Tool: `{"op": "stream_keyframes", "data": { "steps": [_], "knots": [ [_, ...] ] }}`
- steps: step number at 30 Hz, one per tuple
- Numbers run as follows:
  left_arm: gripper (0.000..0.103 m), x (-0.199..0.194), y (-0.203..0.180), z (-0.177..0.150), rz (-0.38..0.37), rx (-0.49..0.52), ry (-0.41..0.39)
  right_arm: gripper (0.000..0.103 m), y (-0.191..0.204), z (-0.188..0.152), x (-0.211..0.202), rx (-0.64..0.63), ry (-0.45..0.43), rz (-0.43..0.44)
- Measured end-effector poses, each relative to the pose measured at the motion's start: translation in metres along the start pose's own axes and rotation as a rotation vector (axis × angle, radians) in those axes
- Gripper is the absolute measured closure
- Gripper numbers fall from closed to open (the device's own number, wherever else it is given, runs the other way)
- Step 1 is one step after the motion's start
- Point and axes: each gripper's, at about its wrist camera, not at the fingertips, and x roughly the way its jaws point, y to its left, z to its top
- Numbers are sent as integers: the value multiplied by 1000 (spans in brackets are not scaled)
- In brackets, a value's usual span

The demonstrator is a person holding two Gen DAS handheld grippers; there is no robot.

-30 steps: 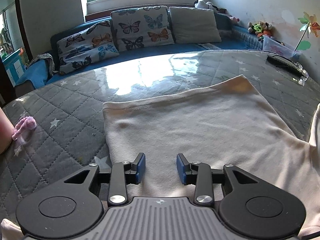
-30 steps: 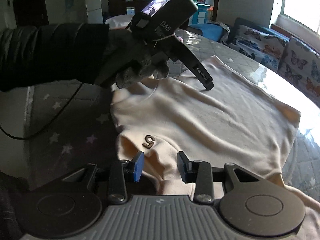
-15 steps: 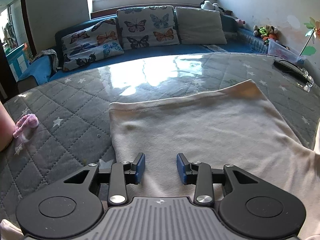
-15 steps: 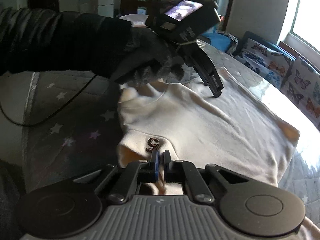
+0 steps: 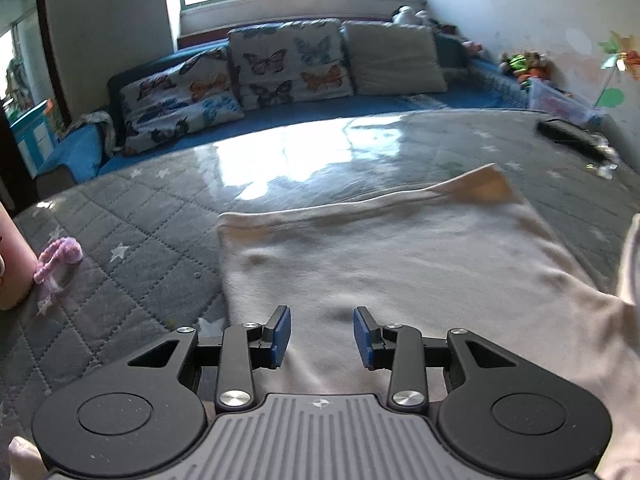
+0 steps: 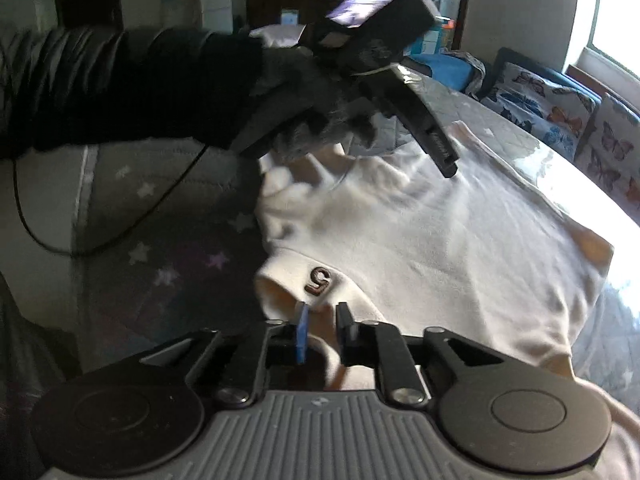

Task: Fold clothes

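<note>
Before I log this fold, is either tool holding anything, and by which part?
The right gripper is opening with the shirt's shoulder fold between its fingers. The left gripper holds nothing.

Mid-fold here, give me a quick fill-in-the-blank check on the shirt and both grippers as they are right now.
1. The cream shirt bears the number ____ near its sleeve.
2. The left gripper hovers over the ____.
3. The right gripper has cream ____ between its opening fingers.
4. The cushions show ____.

Missing: 5; shirt; fabric; butterflies
</note>
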Motion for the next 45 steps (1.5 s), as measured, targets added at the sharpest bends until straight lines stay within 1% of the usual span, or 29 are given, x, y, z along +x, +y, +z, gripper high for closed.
{"op": "stream_keyframes", "data": {
  "steps": [2, 5, 8, 10, 14, 19, 21, 24, 28, 30, 35, 36, 37, 39, 41, 45],
  "knots": [
    [65, -13, -7, -7, -16, 25, -13, 85, -4, -1, -6, 37, -13, 0],
    [65, -31, -17, -23, -45, 65, -17, 80, -16, -8, -14, 110, -26, -43],
    [65, -47, -29, -41, -62, 97, -19, 79, -25, -20, -14, 173, -15, -84],
    [65, -57, -37, -54, -73, 113, -22, 79, -30, -28, -15, 213, -9, -94],
    [65, -72, -49, -76, -77, 136, -31, 77, -44, -35, -30, 296, -58, -132],
    [65, -79, -58, -91, -83, 152, -31, 77, -83, -50, -39, 442, -115, -252],
    [65, -82, -61, -93, -82, 169, -33, 77, -101, -58, -36, 498, -126, -307],
    [64, -88, -63, -93, -82, 186, -42, 77, -124, -75, -33, 587, -127, -344],
    [60, -99, -66, -85, -89, 186, -82, 77, -140, -95, -39, 661, -148, -404],
    [60, -99, -73, -78, -109, 182, -94, 77, -144, -103, -45, 688, -160, -421],
    [60, -92, -97, -66, -168, 185, -112, 76, -141, -118, -60, 683, -162, -480],
    [60, -91, -102, -65, -182, 187, -111, 73, -139, -120, -61, 679, -160, -478],
    [60, -88, -109, -64, -197, 192, -109, 66, -137, -122, -62, 675, -158, -476],
    [60, -82, -122, -63, -223, 211, -99, 62, -133, -125, -64, 659, -149, -491],
    [60, -76, -135, -64, -246, 230, -87, 62, -132, -131, -68, 659, -143, -518],
    [60, -66, -154, -71, -274, 272, -56, 62, -146, -145, -80, 740, -164, -540]
  ]
}}
